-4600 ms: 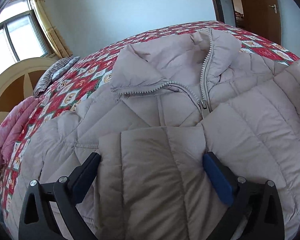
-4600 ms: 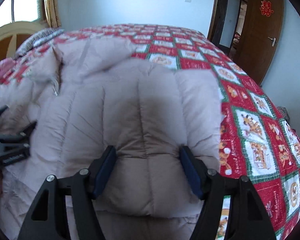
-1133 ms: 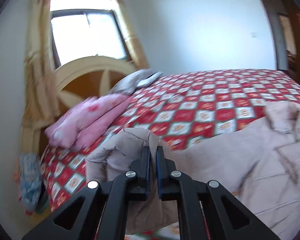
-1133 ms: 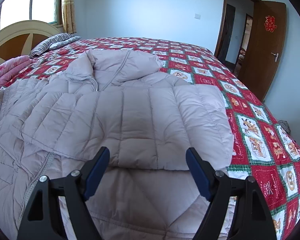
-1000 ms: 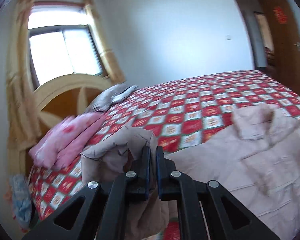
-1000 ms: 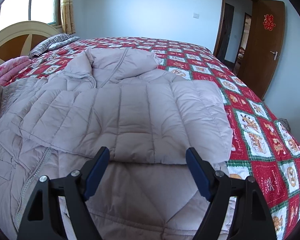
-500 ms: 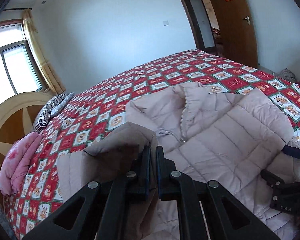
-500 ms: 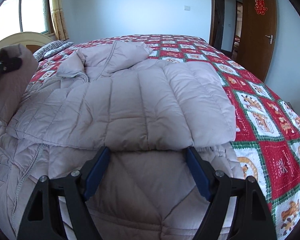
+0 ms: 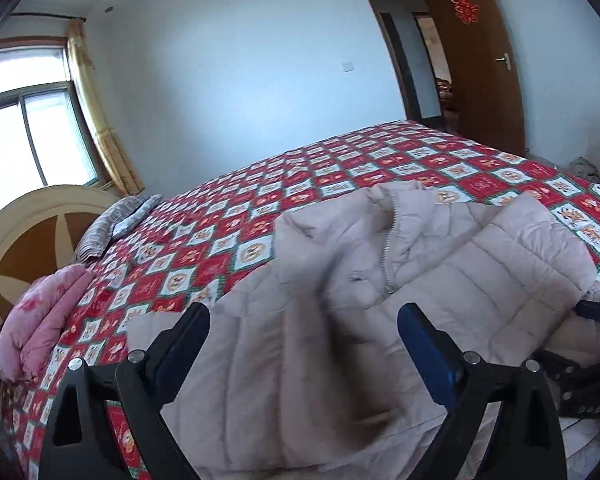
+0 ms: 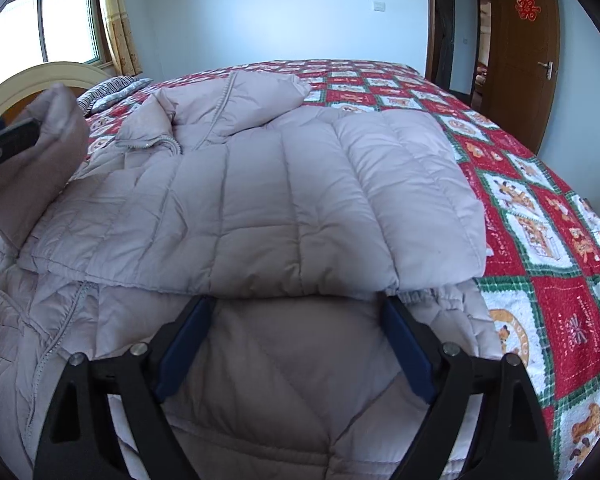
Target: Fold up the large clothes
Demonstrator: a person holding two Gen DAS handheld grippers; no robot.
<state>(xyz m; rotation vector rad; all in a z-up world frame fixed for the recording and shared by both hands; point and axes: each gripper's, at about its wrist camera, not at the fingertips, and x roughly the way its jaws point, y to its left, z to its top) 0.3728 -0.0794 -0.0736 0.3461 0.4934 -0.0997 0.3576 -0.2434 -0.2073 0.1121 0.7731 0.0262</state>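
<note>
A pale mauve quilted puffer jacket [image 10: 284, 200] lies on the bed, zip and collar toward the far side; its right sleeve is folded across the chest. In the left wrist view the jacket's left sleeve [image 9: 300, 380] drapes over the body, blurred, just under my left gripper [image 9: 304, 320], whose jaws stand wide apart and empty. My right gripper [image 10: 296, 312] is open and empty, low over the jacket's lower part, its fingertips at the folded sleeve's edge. The left gripper's tip [image 10: 8, 140] shows at the left of the right wrist view beside the raised sleeve cuff [image 10: 56, 136].
The bed has a red, white and green patchwork quilt [image 10: 540, 216]. A pink folded blanket [image 9: 40, 320] and a striped pillow [image 9: 116, 224] lie by the round wooden headboard [image 9: 32, 232]. A brown door [image 10: 520, 48] stands open at the far right.
My left gripper carried the sleeve over the jacket's body and then opened, letting it go. The right gripper stayed open and nearly still.
</note>
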